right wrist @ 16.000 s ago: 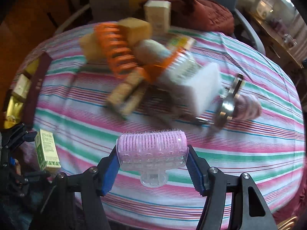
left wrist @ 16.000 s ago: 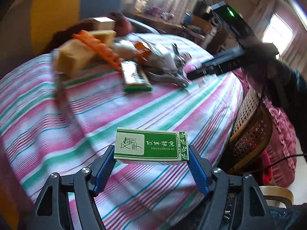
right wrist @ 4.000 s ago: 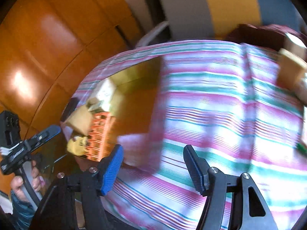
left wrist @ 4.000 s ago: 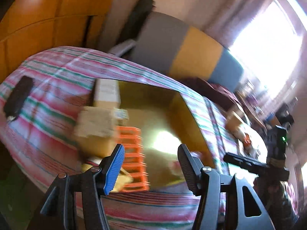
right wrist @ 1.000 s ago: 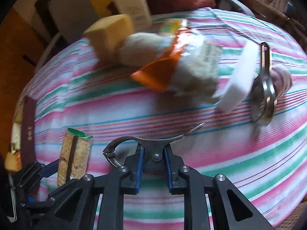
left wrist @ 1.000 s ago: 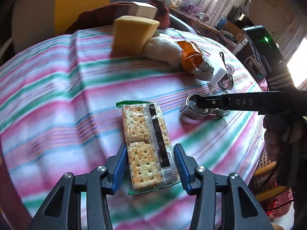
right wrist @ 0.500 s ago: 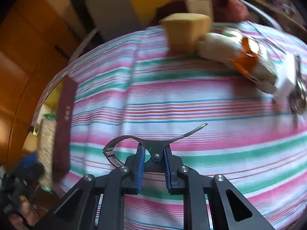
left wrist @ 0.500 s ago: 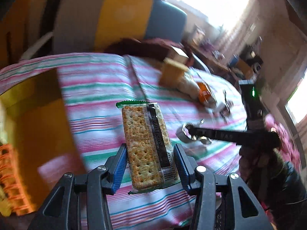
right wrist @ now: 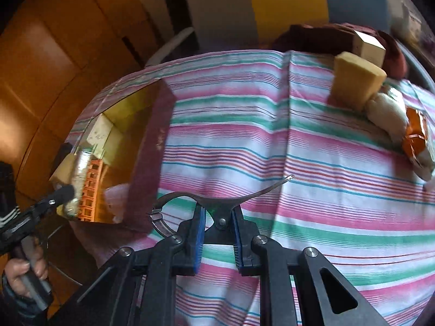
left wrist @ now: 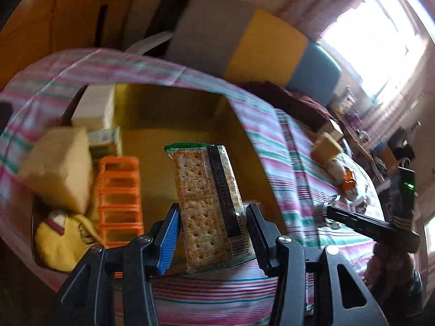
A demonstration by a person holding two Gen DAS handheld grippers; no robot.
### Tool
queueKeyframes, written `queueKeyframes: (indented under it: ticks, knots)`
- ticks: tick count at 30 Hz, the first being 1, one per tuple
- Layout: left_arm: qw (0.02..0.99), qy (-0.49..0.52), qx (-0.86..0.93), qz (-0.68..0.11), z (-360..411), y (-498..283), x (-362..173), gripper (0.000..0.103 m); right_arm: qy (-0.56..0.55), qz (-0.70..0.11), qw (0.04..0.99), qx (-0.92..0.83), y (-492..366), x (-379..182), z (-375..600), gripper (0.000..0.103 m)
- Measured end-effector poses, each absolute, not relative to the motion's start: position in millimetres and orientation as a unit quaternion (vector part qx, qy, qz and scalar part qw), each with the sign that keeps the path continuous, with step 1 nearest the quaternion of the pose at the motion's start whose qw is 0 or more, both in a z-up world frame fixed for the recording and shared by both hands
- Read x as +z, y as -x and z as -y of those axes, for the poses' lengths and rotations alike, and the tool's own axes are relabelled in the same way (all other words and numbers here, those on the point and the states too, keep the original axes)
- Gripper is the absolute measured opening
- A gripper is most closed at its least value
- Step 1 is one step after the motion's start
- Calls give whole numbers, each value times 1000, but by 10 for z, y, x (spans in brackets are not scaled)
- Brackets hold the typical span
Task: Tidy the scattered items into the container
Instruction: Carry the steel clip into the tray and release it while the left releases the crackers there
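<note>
We see the left gripper (left wrist: 213, 240) clamped on the cracker pack (left wrist: 209, 206), held upright over the box (left wrist: 190, 114) at the bench's left end. The right gripper (right wrist: 217, 237), nearly closed, grips the metal tool (right wrist: 214, 202) above the striped cloth (right wrist: 299, 149), right of the box.

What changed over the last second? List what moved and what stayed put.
The left tool carried the cracker pack from the striped tablecloth to above the open box. The right tool swung the same way with the metal opener, and the box now shows at its left. Both grips are unchanged; the sponge and leftover pile stayed put.
</note>
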State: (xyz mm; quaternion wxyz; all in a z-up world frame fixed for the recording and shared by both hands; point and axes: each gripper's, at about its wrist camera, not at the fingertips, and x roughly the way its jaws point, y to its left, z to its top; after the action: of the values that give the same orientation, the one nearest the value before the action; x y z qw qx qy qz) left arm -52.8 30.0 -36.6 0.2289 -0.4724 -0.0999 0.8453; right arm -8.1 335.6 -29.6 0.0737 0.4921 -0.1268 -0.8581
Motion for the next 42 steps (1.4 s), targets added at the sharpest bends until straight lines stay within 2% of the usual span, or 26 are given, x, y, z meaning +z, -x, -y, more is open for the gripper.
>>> queueKeyframes:
  ticks: [12, 23, 33, 42]
  knots:
    - [197, 525, 823, 94, -295, 633, -800, 49, -477, 92, 106, -868, 134, -79, -3038, 19]
    - [193, 517, 828, 102, -119, 523, -721, 55, -462, -5, 180, -869, 564, 146, -2069, 19]
    - [182, 506, 830, 148, 185, 504, -690, 54, -510, -96, 199, -831, 972, -333, -1414, 19]
    - [203, 501, 827, 151, 154, 525, -693, 54, -551, -85, 214, -802, 954, -587, -1555, 19]
